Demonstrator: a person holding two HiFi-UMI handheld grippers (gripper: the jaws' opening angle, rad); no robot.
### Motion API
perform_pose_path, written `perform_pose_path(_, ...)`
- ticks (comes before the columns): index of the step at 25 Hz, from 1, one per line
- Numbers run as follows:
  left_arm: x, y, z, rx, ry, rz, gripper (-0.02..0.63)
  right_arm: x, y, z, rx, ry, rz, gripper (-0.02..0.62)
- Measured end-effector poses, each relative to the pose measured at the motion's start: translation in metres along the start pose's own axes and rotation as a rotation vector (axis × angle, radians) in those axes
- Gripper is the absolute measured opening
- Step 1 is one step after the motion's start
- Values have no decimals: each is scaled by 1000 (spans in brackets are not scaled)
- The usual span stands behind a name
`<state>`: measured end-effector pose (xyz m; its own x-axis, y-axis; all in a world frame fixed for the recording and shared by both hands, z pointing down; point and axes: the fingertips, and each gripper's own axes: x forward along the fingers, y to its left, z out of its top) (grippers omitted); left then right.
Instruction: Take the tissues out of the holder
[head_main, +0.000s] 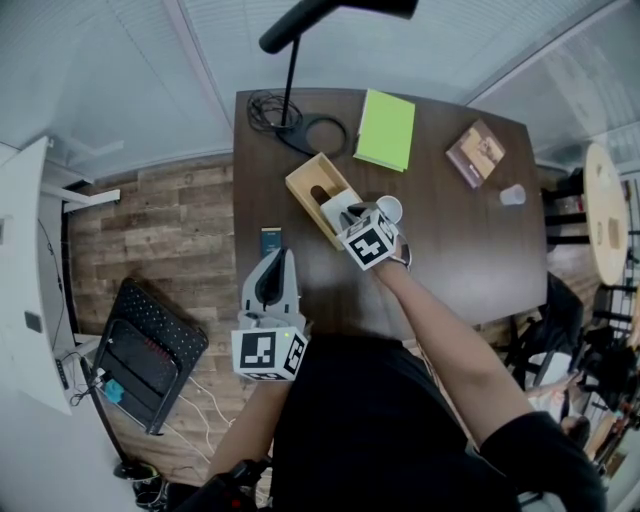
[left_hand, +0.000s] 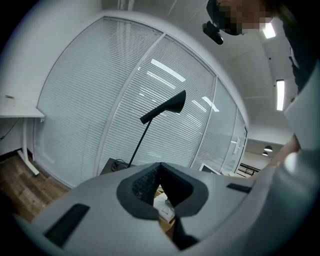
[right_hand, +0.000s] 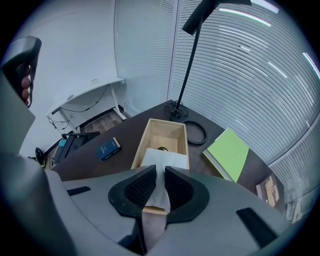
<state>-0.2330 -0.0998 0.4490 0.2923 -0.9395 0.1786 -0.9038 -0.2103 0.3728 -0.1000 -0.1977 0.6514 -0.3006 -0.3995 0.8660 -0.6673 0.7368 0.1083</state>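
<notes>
A wooden tissue holder (head_main: 310, 186) lies open on the dark table (head_main: 450, 260), and in the right gripper view the holder (right_hand: 162, 136) sits just beyond the jaws. A white tissue (right_hand: 163, 159) rises from its near end and runs between my right gripper's (right_hand: 159, 173) pads, which pinch it. In the head view the right gripper (head_main: 347, 216) is at the holder's near end with the tissue (head_main: 336, 208) in it. My left gripper (head_main: 280, 262) hovers at the table's front edge, well short of the holder, pointing upward. The left gripper (left_hand: 160, 167) has its pads meeting, with nothing between them.
A green notebook (head_main: 387, 130) and a lamp base with coiled cable (head_main: 300, 126) lie behind the holder. A brown book (head_main: 476, 152) and a clear cup (head_main: 512, 194) sit at the right. A small blue book (head_main: 271, 240) lies near the left edge. A black chair (head_main: 150, 355) stands on the floor.
</notes>
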Motion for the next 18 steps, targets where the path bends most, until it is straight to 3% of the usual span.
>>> perform_pose_path(18,-28,-21,-4,0,-8,-47,-4,-35,3,-14,-23,-8,-58,61)
